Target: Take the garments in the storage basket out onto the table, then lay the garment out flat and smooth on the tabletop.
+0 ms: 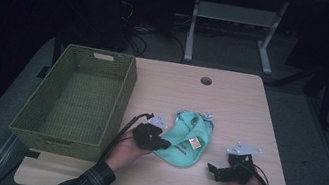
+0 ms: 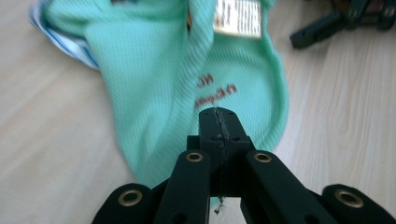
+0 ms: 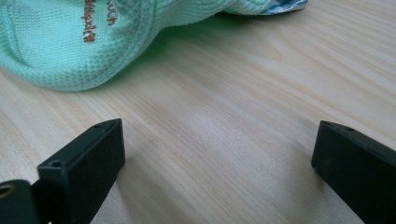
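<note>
- High view: my left gripper lies at the near-left edge of a mint-green garment that rests crumpled on the wooden table, about midway across it and toward my side.
- Left gripper view: my two black jaws meet tip to tip over the green ribbed cloth; a thin seam line runs between them, and they press together on the fabric's edge, so I take this claw as closed on the garment.
- Left gripper view: a cream label with fine print sits at the upper fold, and rust-coloured lettering runs across the cloth just beyond my jaw tips.
- High view: my right gripper rests on the table near its front-right edge, just beside the garment and not touching it.
- Right gripper view: my two jaws stand wide apart with bare wood grain between them; this claw is open and holds nothing, and the garment's rounded hem lies ahead at upper left.
- High view: a green woven basket stands at the table's left side, close to my left hand.
</note>
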